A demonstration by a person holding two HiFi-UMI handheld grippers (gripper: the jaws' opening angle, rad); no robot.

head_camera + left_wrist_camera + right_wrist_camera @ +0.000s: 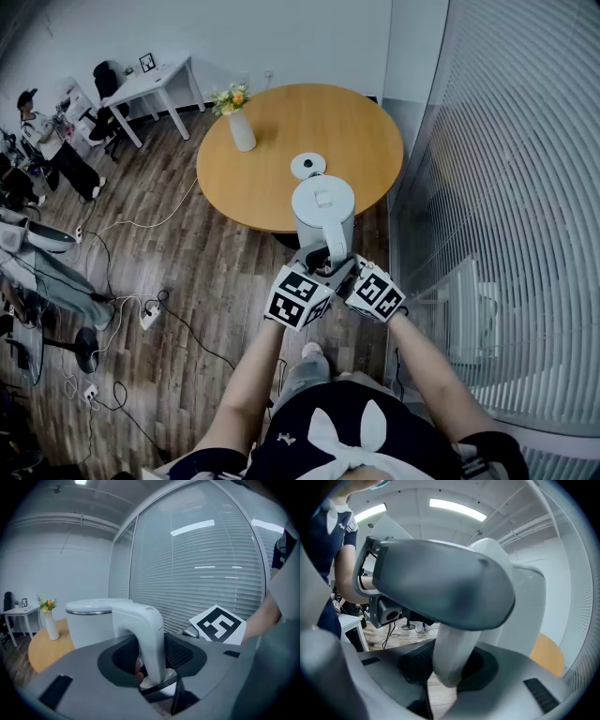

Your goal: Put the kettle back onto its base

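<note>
Floorboards [187, 272] fill the left of the head view, with cables [112, 305] trailing across them. A person [52, 145] stands at the far left, near a small white desk [159, 82] by the wall.

Towards the middle is a round wooden worktop [262, 187]. A white vase [241, 129] of flowers stands at its left rim. The round white base [307, 166] lies near its centre with nothing on it.

Just this side of the base, the white kettle [323, 208] is held upright over the worktop's near edge, apart from the base.

Two bare forearms reach in from below, each hand carrying a marker cube. The left gripper [151, 665] pinches the kettle's handle [145, 634], its dark pads against both sides. The right gripper [449, 665] clamps the same handle at its lower end, close beside the left one.

Pale slatted blinds [506, 187] cover the whole right side.
</note>
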